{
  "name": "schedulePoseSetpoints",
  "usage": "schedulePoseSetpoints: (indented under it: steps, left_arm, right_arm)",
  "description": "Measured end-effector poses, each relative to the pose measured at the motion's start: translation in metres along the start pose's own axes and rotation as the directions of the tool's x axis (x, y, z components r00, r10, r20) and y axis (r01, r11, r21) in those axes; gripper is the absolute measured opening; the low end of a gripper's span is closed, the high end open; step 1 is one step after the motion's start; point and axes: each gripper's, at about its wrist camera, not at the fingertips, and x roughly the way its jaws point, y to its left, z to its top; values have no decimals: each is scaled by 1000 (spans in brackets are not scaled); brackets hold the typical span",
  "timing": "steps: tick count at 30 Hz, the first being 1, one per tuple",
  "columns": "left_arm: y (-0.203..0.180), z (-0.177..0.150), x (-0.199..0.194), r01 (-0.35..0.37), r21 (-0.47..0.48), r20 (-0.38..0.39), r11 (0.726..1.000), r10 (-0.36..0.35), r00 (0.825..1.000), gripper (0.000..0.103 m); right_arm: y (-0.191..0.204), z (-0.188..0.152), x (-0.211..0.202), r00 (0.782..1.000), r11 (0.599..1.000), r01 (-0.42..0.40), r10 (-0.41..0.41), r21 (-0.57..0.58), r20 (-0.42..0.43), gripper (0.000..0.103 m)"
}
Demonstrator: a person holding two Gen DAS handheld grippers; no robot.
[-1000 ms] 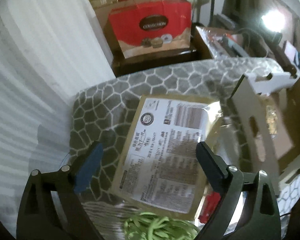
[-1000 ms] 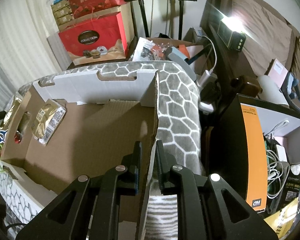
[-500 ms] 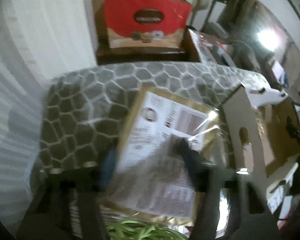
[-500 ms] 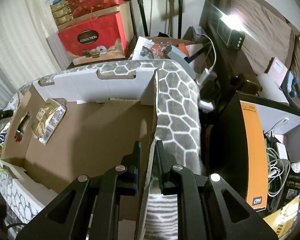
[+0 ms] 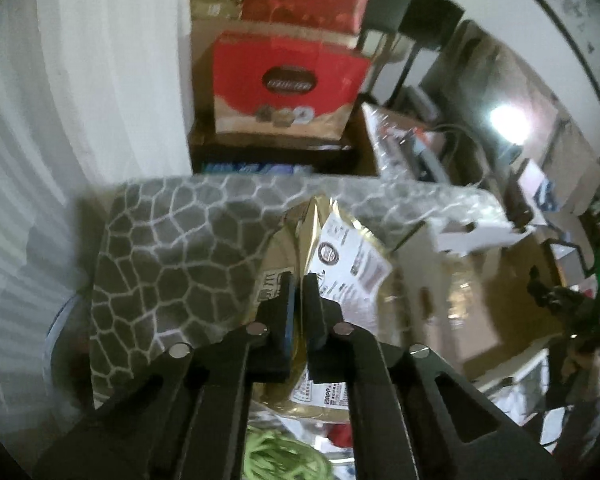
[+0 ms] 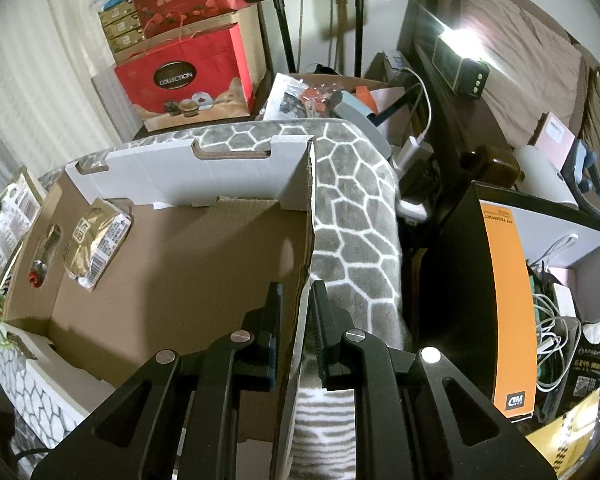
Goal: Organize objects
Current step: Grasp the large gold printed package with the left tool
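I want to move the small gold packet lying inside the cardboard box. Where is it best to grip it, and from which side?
Probably grip the small gold packet at its flat sealed end, coming from above through the open top of the cardboard box. It lies tilted against the box's left wall, so the sides are hard to reach.

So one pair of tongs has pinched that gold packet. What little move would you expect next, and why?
Probably carrying the gold packet rightward over the cardboard box. The left tongs have just been closing and now pinch its edge; the right tongs clamp the box wall, and a smaller gold packet already lies inside.
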Motion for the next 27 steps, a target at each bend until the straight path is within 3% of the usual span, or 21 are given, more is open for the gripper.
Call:
schedulePoseSetpoints:
  steps: [12,14,22,23,25,26,27]
  left_arm:
    - [-90,20,-43,105,132,82,986,-117,990,0]
    - [-113,23,-45,81,171,100,982,-99,990,0]
    - [-186,26,-32,106,254,59,961,-125,990,2]
    - [-185,27,-32,104,252,59,962,-123,991,4]
    - [-174,29,-30,72,227,60,971,-88,994,25]
    - [-167,30,-29,45,214,66,976,-61,996,43]
    - [-158,29,-28,28,205,69,978,-43,997,50]
  right_arm:
    - [0,0,0,1000,1000,-2,2,3,0,14]
    - [0,-1,-1,1000,1000,-4,4,6,2,14]
    - [0,-1,-1,1000,1000,-10,10,16,-1,14]
    - [0,-1,-1,1000,1000,-11,11,19,-3,14]
    - [1,0,-2,1000,1000,-8,8,17,-7,14]
    - [1,0,-1,1000,1000,-5,5,14,-7,15]
    - [1,0,-2,1000,1000,-3,3,10,-6,15]
